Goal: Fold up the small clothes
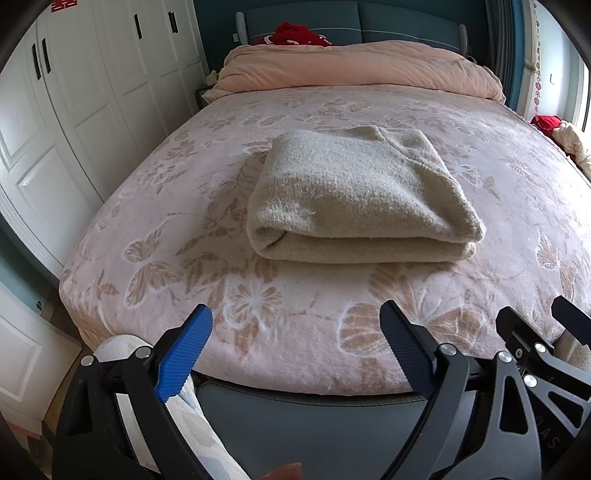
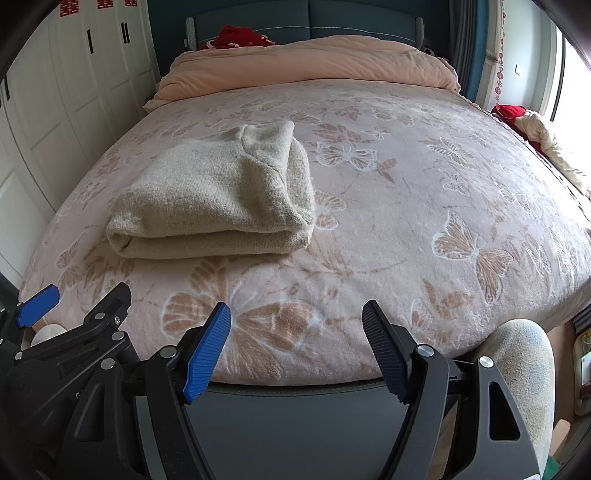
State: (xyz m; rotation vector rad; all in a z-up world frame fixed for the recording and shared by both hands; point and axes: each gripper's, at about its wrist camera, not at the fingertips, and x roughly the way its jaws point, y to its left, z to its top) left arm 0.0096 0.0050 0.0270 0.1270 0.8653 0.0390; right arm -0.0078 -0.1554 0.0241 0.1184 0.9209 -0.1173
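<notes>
A beige knitted sweater (image 1: 354,195) lies folded into a thick rectangle on the pink butterfly-patterned bed cover (image 1: 295,317). It also shows in the right wrist view (image 2: 214,199), left of centre. My left gripper (image 1: 295,321) is open and empty, held over the foot of the bed, short of the sweater. My right gripper (image 2: 297,317) is open and empty, level with the left one, to the right of the sweater. The left gripper's fingers show at the right wrist view's left edge (image 2: 37,304).
A rolled pink duvet (image 1: 354,70) lies across the head of the bed, with a red cloth (image 1: 295,35) behind it. White wardrobe doors (image 1: 74,110) stand on the left. Red and cream cloths (image 2: 532,125) lie at the right, by the window.
</notes>
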